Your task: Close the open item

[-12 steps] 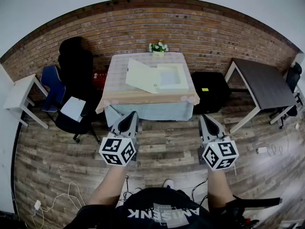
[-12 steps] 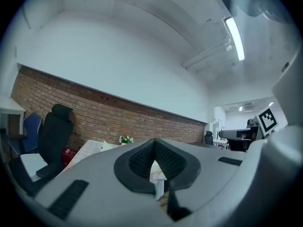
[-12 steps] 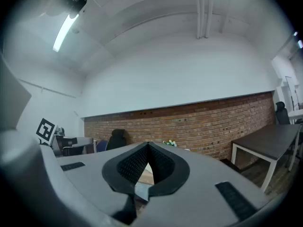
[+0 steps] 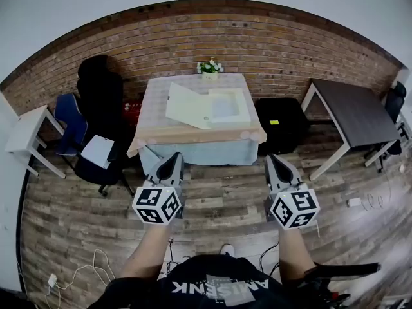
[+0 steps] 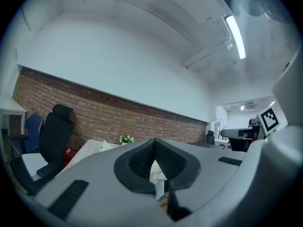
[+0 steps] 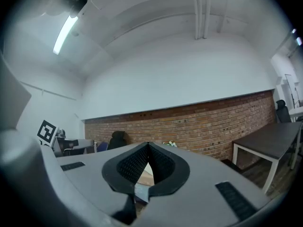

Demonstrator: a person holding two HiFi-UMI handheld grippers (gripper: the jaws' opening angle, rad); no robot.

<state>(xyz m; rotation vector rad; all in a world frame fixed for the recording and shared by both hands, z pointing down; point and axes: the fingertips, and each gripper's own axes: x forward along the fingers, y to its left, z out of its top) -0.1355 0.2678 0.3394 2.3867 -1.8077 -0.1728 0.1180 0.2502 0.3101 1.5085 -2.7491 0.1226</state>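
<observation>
An open white box (image 4: 228,105) lies on a table (image 4: 193,132) with a pale cloth, against the brick wall ahead. Its lid (image 4: 187,106) is flung open to the left, leaning up from the box. My left gripper (image 4: 171,167) and right gripper (image 4: 277,166) are held side by side over the wooden floor, well short of the table. Both are shut with nothing between the jaws. In the left gripper view the gripper (image 5: 154,148) points toward the table, and the right gripper (image 6: 148,150) does the same in its own view.
A small pot of white flowers (image 4: 209,67) stands at the table's back edge. A black office chair (image 4: 102,92) and a blue chair (image 4: 69,118) stand left, with a white side table (image 4: 26,131). A black case (image 4: 280,122) and a dark table (image 4: 354,114) stand right.
The view has shifted slightly; the table sits a touch lower-left in the head view and both grippers have edged a little left. Jaws stay shut.
</observation>
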